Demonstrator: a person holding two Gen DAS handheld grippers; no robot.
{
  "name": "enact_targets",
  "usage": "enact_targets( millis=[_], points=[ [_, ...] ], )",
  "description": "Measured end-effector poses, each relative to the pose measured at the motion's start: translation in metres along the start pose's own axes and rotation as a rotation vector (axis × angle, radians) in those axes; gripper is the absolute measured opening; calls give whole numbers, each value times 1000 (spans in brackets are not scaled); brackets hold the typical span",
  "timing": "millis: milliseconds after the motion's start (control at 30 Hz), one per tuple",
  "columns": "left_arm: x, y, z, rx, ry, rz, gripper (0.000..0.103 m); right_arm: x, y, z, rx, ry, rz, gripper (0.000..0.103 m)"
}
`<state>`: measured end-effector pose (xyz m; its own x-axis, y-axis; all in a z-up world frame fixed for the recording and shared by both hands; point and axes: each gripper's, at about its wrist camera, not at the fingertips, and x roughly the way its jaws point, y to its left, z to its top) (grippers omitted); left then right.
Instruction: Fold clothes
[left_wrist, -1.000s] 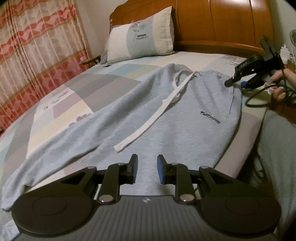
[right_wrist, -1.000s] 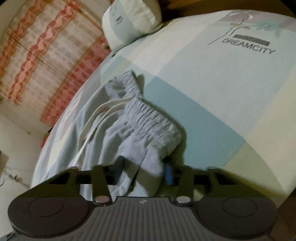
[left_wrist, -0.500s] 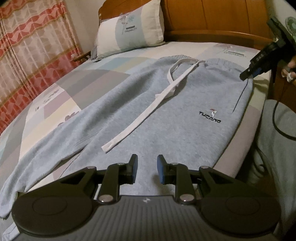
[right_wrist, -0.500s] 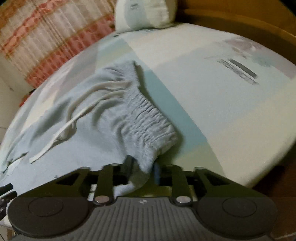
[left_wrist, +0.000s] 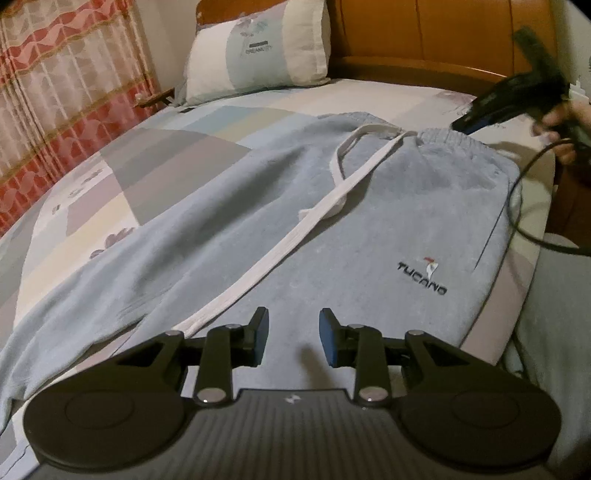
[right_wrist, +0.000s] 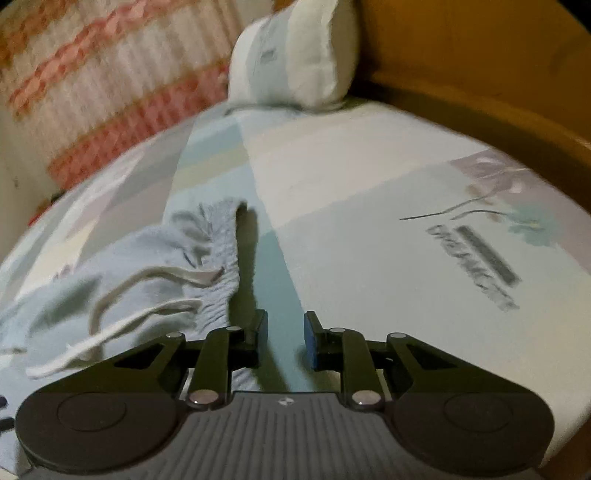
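Note:
Light grey-blue sweatpants (left_wrist: 369, 229) with a TUCANO logo lie spread flat on the bed, waistband toward the headboard. A long white drawstring (left_wrist: 280, 251) runs down the front. My left gripper (left_wrist: 293, 338) is open and empty, low over the pants' thigh area. My right gripper (right_wrist: 282, 339) is open and empty, just above the sheet, right of the elastic waistband (right_wrist: 221, 266). It also shows in the left wrist view (left_wrist: 517, 99), held above the waistband corner. The pant legs run off to the lower left.
The bed (left_wrist: 155, 158) has a pastel patchwork sheet. A pillow (left_wrist: 258, 51) leans on the wooden headboard (left_wrist: 443, 33). Red and white curtains (left_wrist: 55, 92) hang at left. The bed's right edge is near the pants. A black cable (left_wrist: 517, 206) trails from the right gripper.
My right gripper let go of the waistband corner and lifted away to the right. The pants now lie flatter. My left gripper moved lower over the pants.

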<state>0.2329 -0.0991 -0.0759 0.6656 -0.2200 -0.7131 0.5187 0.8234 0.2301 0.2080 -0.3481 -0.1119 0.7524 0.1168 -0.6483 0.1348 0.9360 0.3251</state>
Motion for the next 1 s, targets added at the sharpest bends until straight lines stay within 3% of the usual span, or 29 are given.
enact_targets(
  millis=[467,733,867,1000],
  points=[
    [42,-21,19,15,70,-37,32,40,44,9,-196,72,240,24],
    [53,-24,23,11,76,-56,32,48,30,20,-167,66,214,27],
    [51,-21,25,7,74,-71,32,55,8,30,-103,102,174,27],
    [50,-22,32,4,54,-85,33,65,2,34,-133,164,193,27]
  ],
)
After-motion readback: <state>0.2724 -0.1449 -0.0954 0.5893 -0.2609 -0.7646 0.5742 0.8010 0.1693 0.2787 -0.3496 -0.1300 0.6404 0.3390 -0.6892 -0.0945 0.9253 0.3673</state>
